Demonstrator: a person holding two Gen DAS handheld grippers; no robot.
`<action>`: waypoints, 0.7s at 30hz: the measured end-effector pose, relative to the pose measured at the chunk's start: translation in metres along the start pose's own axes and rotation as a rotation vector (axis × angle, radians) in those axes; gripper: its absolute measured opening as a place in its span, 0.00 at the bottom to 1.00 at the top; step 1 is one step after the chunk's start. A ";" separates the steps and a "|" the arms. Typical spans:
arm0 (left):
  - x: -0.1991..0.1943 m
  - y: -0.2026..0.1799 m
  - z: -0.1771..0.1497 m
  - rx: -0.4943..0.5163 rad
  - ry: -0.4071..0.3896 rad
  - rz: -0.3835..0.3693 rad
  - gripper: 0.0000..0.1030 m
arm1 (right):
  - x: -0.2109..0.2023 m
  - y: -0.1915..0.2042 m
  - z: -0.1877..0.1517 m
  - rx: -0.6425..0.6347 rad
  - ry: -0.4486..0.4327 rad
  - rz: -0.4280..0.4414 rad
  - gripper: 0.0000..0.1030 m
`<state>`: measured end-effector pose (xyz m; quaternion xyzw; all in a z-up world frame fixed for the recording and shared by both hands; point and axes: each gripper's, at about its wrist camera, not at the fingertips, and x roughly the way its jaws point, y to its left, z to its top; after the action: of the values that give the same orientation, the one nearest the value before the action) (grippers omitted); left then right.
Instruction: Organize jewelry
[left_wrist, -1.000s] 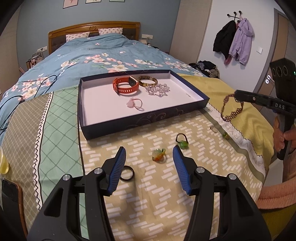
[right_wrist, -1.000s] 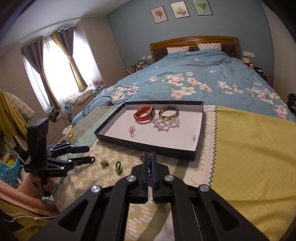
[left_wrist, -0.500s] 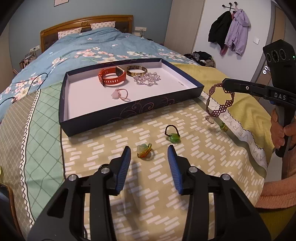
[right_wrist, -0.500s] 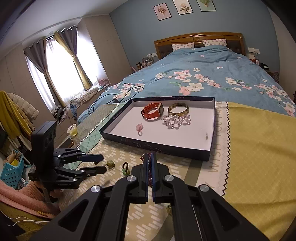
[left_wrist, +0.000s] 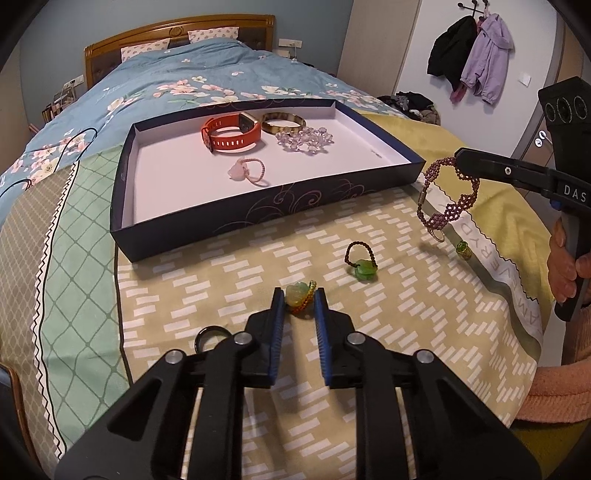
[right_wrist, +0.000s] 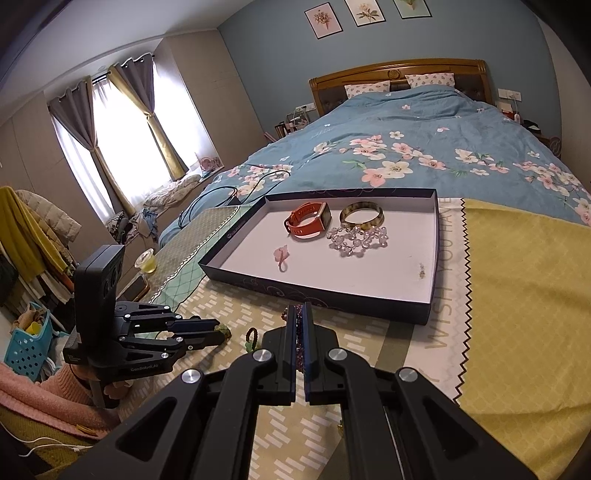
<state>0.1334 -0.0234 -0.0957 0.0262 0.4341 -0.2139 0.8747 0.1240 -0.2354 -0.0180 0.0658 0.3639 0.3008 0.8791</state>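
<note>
Blue-walled bedroom (right_wrist: 280, 55), wooden headboard (right_wrist: 399, 74) (curtained window (right_wrist: 122, 136) bright).

Right tool (right_wrist: 300, 317) clamps a purple beaded bracelet (right_wrist: 300, 338) before the tray (right_wrist: 317, 295).

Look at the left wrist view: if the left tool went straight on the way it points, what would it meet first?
The left tool, its jaws closing, would meet the pale green stone ring with a beaded band already between its tips; beyond that, probably the bedspread.

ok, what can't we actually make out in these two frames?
- Left gripper, left wrist view: the closing jaws flank the green ring; pad contact unclear.
- Beaded bracelet, right wrist view: mostly hidden between the right gripper's shut jaws.
- Black ring, left wrist view: partly covered by the gripper.
</note>
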 end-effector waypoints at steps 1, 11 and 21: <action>0.000 0.000 0.000 0.000 -0.001 -0.001 0.16 | 0.000 0.000 0.000 0.001 0.000 0.001 0.01; -0.005 0.000 0.000 0.006 -0.019 -0.005 0.16 | 0.002 0.001 0.000 0.000 0.002 0.004 0.01; -0.029 0.010 -0.009 -0.001 -0.081 0.053 0.31 | 0.005 0.000 -0.002 0.008 0.005 0.011 0.01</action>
<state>0.1151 -0.0017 -0.0804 0.0286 0.3977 -0.1915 0.8969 0.1256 -0.2325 -0.0222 0.0705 0.3668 0.3042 0.8763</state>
